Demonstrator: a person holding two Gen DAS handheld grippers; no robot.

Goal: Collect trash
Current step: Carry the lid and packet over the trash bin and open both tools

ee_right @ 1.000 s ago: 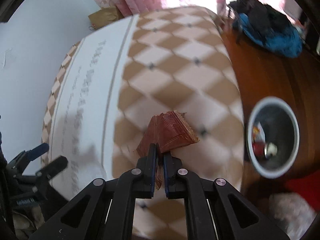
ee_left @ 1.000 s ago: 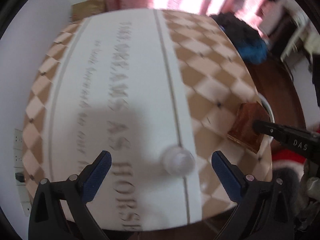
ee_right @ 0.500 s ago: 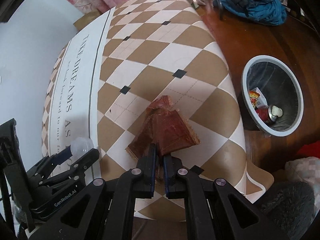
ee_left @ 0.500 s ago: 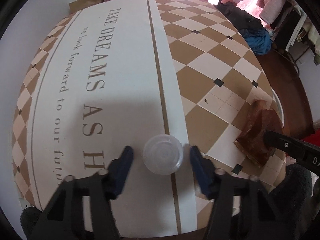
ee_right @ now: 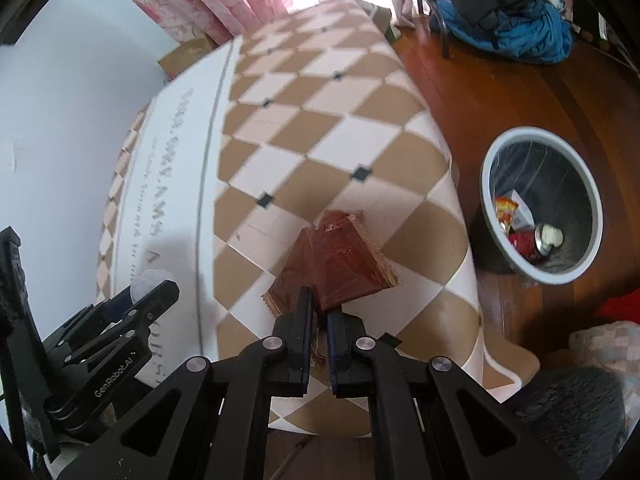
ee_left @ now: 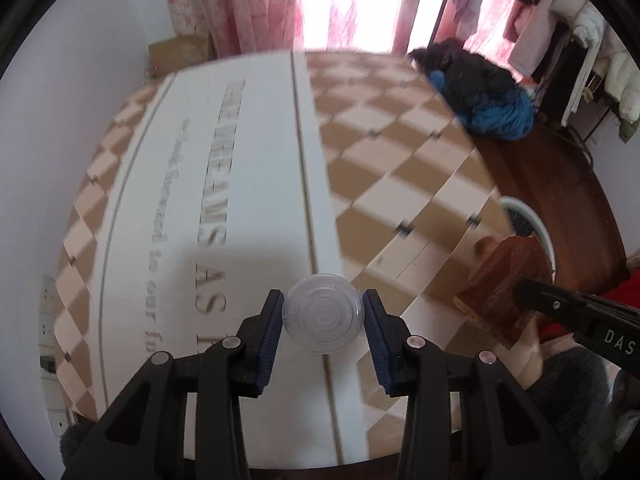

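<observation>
Since a second ago the left gripper has narrowed from wide open around the clear plastic cup; its jaws are closing, pads touching both sides. Right gripper is clamped on the brown wrapper above the surface, the bin to its right.

1. The white band of the tablecloth carries large grey lettering, blurred; "AS" is legible at about 8 o'clock in the left wrist view, with a smaller line "to our fu…" beside it.
2. The right claw arm shows "DAS" at 4 o'clock.
3. The left claw arm reads "GenRobot.AI" at 8 o'clock in the right wrist view.
</observation>
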